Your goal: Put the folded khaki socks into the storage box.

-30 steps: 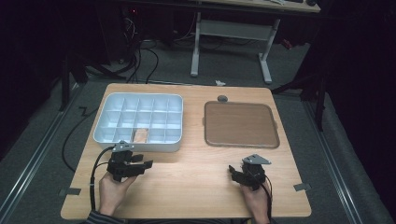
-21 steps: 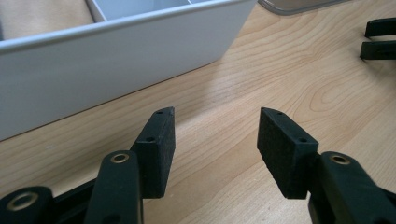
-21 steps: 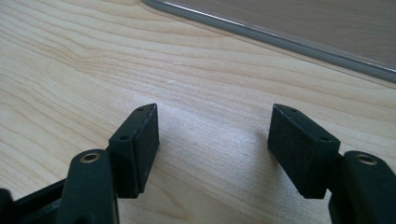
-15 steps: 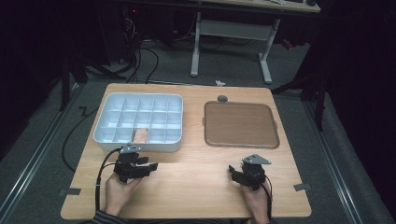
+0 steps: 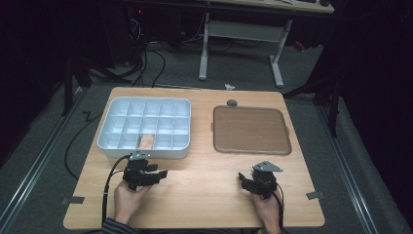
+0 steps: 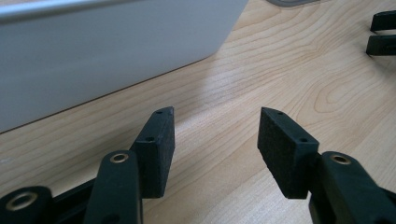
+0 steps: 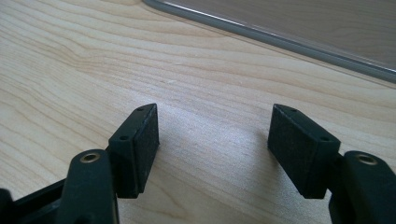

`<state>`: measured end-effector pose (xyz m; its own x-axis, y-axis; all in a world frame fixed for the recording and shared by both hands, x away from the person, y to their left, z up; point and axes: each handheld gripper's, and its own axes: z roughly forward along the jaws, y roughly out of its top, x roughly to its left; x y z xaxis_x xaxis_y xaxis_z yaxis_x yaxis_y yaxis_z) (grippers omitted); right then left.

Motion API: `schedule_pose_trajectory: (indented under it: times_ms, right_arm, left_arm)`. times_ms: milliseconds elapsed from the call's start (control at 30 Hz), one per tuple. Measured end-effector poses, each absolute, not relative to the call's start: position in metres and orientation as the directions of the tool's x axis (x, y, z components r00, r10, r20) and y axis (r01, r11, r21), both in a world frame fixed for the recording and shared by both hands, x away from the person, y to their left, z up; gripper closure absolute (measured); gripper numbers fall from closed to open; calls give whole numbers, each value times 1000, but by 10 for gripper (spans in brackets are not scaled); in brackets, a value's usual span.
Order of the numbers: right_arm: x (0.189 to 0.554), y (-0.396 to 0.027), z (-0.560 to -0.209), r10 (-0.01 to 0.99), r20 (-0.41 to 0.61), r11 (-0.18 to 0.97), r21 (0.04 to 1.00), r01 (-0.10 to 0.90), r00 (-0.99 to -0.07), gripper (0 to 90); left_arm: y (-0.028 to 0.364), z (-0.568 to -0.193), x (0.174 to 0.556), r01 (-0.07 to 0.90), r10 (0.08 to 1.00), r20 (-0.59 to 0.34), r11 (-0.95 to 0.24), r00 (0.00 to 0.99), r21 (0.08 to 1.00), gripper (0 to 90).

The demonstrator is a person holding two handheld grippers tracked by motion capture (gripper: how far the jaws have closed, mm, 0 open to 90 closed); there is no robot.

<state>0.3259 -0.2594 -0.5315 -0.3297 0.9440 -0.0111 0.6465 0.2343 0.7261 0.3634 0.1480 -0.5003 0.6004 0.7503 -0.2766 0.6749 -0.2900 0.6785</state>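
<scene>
A white compartment box (image 5: 113, 142) sits at the table's left, with a tan piece (image 5: 146, 141) in one front-row compartment. To its right lies a flat brown tray (image 5: 251, 129). My left gripper (image 5: 162, 173) rests low over the wood in front of the box, jaws pointing right. In the left gripper view it (image 6: 215, 116) is open with nothing between the pads, and the box wall (image 6: 107, 51) stands close at upper left. My right gripper (image 5: 242, 179) sits in front of the tray, pointing left. It (image 7: 215, 114) is open and empty, with the tray rim (image 7: 280, 39) ahead.
A small grey round piece (image 5: 232, 103) lies behind the tray near the far edge. Bare wood (image 5: 204, 180) stretches between the two grippers. The left gripper's cable (image 5: 106, 190) loops off the front left. Tape marks (image 5: 315, 195) sit near the front corners.
My left gripper has shifted slightly to the right in front of the box. The right gripper has kept still.
</scene>
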Motion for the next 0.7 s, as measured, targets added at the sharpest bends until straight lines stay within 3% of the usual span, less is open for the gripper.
schedule_pose_trajectory:
  times_ms: [700]
  right_arm:
    - [326,-259,-532,943,-13,238,725,646,-332,337]
  left_arm:
    - [134,-512,365,648,766,-193,-347,613,678,461]
